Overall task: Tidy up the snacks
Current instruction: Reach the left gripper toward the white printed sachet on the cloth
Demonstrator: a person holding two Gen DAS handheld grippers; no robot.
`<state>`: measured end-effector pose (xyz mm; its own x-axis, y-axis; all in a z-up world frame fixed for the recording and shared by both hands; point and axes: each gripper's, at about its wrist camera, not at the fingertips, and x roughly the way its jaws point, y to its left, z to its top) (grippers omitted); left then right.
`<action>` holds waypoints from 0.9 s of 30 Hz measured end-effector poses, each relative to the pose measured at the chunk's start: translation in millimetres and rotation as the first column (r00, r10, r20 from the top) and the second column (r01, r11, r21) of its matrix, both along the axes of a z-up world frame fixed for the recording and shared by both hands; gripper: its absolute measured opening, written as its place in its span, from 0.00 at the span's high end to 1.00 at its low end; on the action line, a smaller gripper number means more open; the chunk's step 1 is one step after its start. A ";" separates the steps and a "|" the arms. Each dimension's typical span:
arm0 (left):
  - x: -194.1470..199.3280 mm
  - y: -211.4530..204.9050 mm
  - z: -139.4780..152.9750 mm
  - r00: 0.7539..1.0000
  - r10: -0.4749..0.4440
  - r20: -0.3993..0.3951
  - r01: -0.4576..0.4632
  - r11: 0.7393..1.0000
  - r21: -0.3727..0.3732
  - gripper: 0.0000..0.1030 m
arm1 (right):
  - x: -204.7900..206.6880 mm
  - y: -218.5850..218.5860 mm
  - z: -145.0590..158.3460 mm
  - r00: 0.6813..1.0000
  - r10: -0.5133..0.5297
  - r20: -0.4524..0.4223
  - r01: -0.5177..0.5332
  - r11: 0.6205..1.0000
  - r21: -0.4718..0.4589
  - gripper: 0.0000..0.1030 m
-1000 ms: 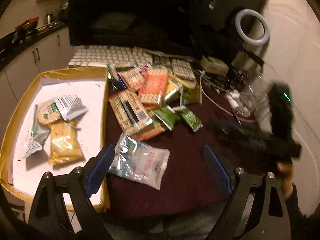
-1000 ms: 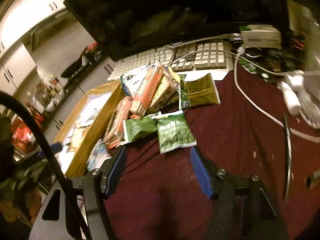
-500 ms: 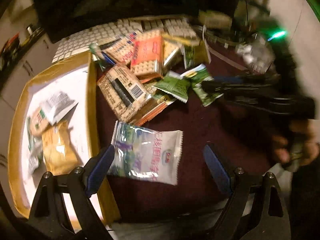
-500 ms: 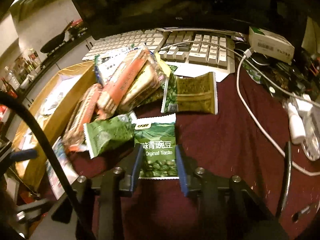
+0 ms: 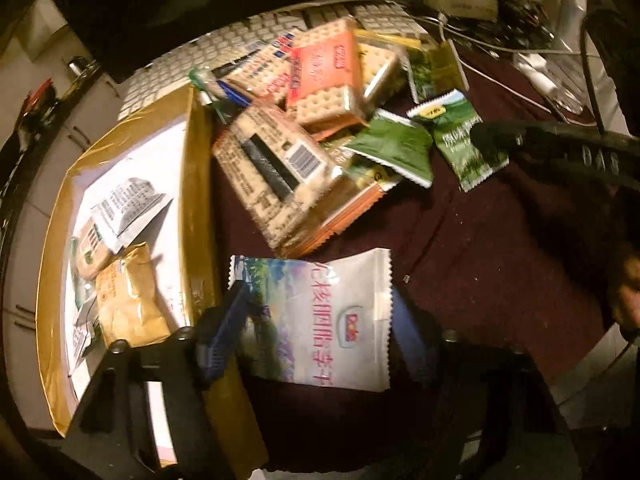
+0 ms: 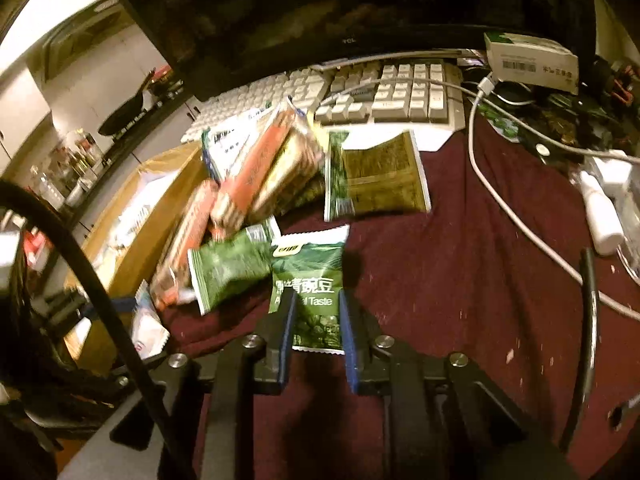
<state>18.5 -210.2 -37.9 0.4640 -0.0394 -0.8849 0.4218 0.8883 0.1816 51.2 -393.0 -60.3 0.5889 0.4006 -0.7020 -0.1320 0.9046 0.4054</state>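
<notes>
A pile of snack packets (image 5: 316, 120) lies on the dark red cloth beside a cardboard tray (image 5: 196, 184) that holds several packets. My left gripper (image 5: 316, 320) is open, its fingers either side of a white Dole packet (image 5: 320, 320) lying on the cloth. My right gripper (image 6: 316, 320) is shut on a green pea packet (image 6: 310, 276), with its blue pads pressing the packet's near end. That packet also shows in the left wrist view (image 5: 464, 136), held by the dark right gripper.
A white keyboard (image 6: 400, 92) and a dark monitor (image 6: 320, 8) stand behind the pile. White cables (image 6: 500, 200) and a small box (image 6: 532, 60) lie at the right. A flat olive packet (image 6: 380, 176) lies near the keyboard.
My right gripper moved in and closed on the green pea packet. My left gripper moved forward and down so its open fingers now straddle the white Dole packet.
</notes>
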 end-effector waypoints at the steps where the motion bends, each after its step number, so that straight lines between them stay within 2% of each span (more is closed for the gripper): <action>1: 0.7 2.2 -1.2 1.000 0.015 -0.024 -0.016 0.999 -0.039 0.42 | 3.6 -2.5 0.2 1.000 -0.013 0.009 0.013 1.000 0.007 0.84; 5: -4.8 0.5 -2.0 0.999 0.047 0.002 -0.047 0.998 -0.033 0.46 | 5.5 -9.3 -6.8 0.997 -0.073 0.000 0.073 0.996 0.054 0.85; 8: -9.6 -4.7 0.9 0.999 0.051 0.018 -0.050 0.999 -0.012 0.54 | -1.0 -13.0 -2.0 0.992 -0.123 0.039 0.122 0.992 0.036 0.87; 9: -11.1 -6.9 3.1 0.999 0.047 0.024 -0.047 0.999 -0.017 0.62 | -2.4 -13.9 -1.1 0.991 -0.129 0.046 0.128 0.991 0.035 0.87; 11: -16.1 -12.6 6.7 0.998 0.049 0.033 -0.048 0.999 -0.022 0.70 | -1.0 -17.5 -1.6 0.989 -0.139 0.042 0.138 0.990 0.040 0.87; 13: -19.6 -16.1 10.4 0.999 0.037 0.009 -0.037 0.997 -0.062 0.83 | -1.5 -16.1 -1.8 0.990 -0.137 0.039 0.136 0.990 0.031 0.87; 14: -21.4 -17.7 10.4 1.000 0.018 -0.025 -0.020 0.995 -0.093 0.99 | -1.4 -15.0 -1.0 0.990 -0.136 0.044 0.135 0.991 0.026 0.87; 15: -19.5 -19.3 8.3 0.998 0.011 -0.065 -0.019 0.993 -0.120 0.99 | -2.0 -13.7 0.0 0.990 -0.134 0.049 0.133 0.991 0.018 0.87; 18: -22.7 -20.6 6.3 0.998 0.031 -0.051 -0.036 0.993 -0.115 0.99 | -1.6 -11.1 0.5 0.990 -0.126 0.056 0.126 0.992 0.010 0.87; 20: -23.2 -15.5 12.0 0.997 0.055 -0.060 -0.066 0.979 -0.193 0.99 | -4.1 -10.9 1.4 0.991 -0.121 0.064 0.120 0.993 0.014 0.87; 22: -21.3 -8.5 18.4 0.992 0.106 -0.073 -0.120 0.961 -0.247 0.96 | -4.7 -9.0 1.9 0.992 -0.101 0.070 0.100 0.995 0.018 0.87; 23: -19.8 -7.9 20.9 0.990 0.119 -0.073 -0.134 0.956 -0.262 0.81 | -4.9 -8.3 2.4 0.993 -0.092 0.077 0.090 0.996 0.022 0.87; 24: -20.3 -6.7 24.5 0.989 0.130 -0.071 -0.145 0.950 -0.276 0.52 | -4.7 -7.8 2.7 0.993 -0.083 0.081 0.081 0.996 0.027 0.87; 26: -26.0 -1.4 33.3 0.984 0.176 -0.026 -0.175 0.931 -0.319 0.21 | -7.1 -7.1 5.1 0.993 -0.069 0.096 0.066 0.997 0.036 0.87; 27: -28.6 1.8 35.7 0.979 0.206 -0.007 -0.195 0.918 -0.346 0.16 | -9.2 -7.1 6.6 0.993 -0.067 0.102 0.063 0.997 0.042 0.87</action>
